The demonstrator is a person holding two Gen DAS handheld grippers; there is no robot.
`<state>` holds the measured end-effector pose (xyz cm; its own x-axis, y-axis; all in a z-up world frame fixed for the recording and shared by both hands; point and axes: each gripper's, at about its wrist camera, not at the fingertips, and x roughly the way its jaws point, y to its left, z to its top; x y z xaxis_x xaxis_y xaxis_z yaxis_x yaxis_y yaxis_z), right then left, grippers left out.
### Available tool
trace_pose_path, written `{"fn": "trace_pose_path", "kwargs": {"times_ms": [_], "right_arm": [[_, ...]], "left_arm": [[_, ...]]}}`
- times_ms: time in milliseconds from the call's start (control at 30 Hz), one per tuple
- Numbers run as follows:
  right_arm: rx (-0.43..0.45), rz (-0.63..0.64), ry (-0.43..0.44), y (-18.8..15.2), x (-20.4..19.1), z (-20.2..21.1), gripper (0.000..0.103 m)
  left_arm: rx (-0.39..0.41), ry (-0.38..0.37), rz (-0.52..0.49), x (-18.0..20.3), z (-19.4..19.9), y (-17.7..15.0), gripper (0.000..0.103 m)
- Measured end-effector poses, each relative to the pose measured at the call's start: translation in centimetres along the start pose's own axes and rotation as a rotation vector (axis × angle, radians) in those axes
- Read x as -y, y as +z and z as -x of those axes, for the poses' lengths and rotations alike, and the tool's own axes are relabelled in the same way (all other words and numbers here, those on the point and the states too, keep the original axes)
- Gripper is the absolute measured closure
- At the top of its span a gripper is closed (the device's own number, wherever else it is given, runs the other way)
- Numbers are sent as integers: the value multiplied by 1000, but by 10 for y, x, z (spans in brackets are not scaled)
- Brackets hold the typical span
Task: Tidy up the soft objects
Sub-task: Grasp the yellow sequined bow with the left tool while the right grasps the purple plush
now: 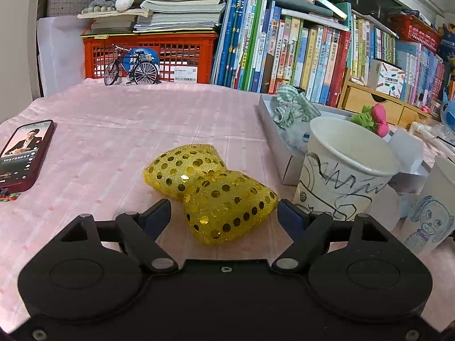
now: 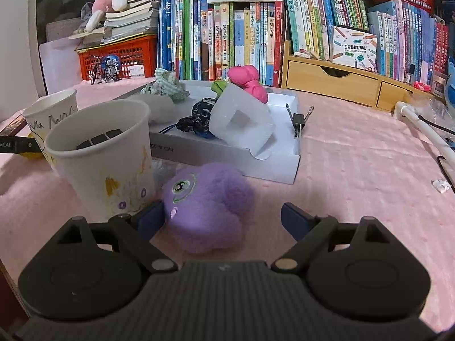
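While only the left wrist view shows the dark red smartphone lying on the pink striped tablecloth, the right wrist view alone shows the fuzzy purple plush toy with its embroidered eye. Left gripper jaws stand wide around the near lobe of the yellow sequinned fabric bow; contact unclear. Right gripper is spread wide, plush between its fingers, left pad beside it, right pad apart. 2 doodled white paper cups stand beside a shallow white cardboard box.

Both cameras sit low and close over the pink tablecloth, facing the bookshelf; both views share the white box and red crate.
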<state>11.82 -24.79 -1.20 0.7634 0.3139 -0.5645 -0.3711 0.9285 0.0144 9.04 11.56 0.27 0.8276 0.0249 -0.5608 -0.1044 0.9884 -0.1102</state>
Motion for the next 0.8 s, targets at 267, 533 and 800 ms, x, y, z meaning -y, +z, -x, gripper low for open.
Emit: {"fn": "trace_pose_path", "kwargs": {"times_ms": [267,533,800], "right_arm": [[-6,-5,4,1,1,-3,10],[-14,-9,12,0,2,-6,10],[-11,0,29,0,0,-6,16]], "left_arm": [[-7,-12,9,-1,-5,-2,37],[-8,-25,1,0,-4,-1,48],[15,0,-23,4,2,-1,53]]}}
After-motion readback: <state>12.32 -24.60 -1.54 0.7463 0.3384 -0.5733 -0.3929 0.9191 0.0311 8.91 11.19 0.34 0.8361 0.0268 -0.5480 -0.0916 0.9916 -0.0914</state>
